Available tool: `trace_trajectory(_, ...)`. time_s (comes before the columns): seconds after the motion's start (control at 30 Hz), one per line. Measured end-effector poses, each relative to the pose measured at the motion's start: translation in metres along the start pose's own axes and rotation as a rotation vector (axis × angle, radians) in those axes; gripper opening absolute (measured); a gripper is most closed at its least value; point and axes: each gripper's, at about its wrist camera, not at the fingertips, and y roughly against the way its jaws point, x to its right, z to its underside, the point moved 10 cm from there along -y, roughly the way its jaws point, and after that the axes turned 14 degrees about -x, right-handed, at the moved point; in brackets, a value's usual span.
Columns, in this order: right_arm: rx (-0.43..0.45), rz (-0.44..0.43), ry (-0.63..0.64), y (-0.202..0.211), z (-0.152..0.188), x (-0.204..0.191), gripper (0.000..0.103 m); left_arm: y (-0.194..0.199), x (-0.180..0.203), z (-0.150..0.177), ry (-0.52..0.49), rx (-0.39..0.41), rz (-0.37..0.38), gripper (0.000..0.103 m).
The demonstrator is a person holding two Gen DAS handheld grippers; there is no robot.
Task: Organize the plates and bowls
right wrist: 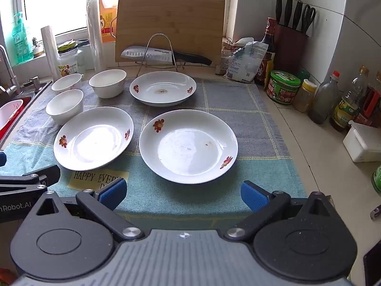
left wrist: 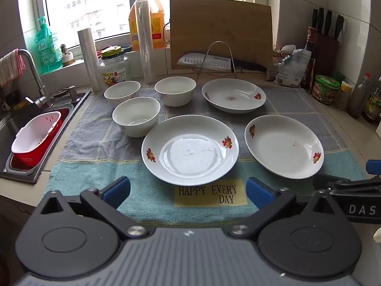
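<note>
Three white plates with red flower prints lie on a blue-grey towel (left wrist: 100, 147): a near-middle plate (left wrist: 189, 149) (right wrist: 93, 137), a right plate (left wrist: 284, 146) (right wrist: 188, 145) and a far plate (left wrist: 233, 95) (right wrist: 163, 88). Three white bowls stand at the left: a near bowl (left wrist: 136, 116) (right wrist: 64, 106), a far-left bowl (left wrist: 122, 92) (right wrist: 66, 82) and a far-middle bowl (left wrist: 175, 91) (right wrist: 107, 83). My left gripper (left wrist: 188, 191) is open and empty, just short of the near-middle plate. My right gripper (right wrist: 183, 194) is open and empty, just short of the right plate.
A sink (left wrist: 14, 128) with a red and white basin (left wrist: 37, 135) lies left. A cutting board (left wrist: 220, 32), knife (left wrist: 214, 63) and wire rack (left wrist: 220, 57) stand behind the towel. Jars and bottles (right wrist: 333, 100) line the right wall; a white box (right wrist: 362, 143) sits there.
</note>
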Motion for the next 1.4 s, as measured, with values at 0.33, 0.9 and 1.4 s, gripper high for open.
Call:
trace_trajectory(0.33, 0.009, -0.004, 0.004, 0.003, 0.0, -0.002, 0.103, 0.005, 0.0, -0.005, 0.011, -0.009, -0.003, 0.102)
trace_trajectory(0.9, 0.017, 0.0, 0.014, 0.005, -0.002, -0.004, 0.103, 0.003, -0.003, -0.003, 0.025, -0.008, 0.002, 0.102)
trace_trajectory(1.4, 0.021, 0.001, 0.014, 0.007, -0.007, -0.002, 0.103, 0.002, -0.003, -0.004, 0.025, -0.008, 0.0, 0.102)
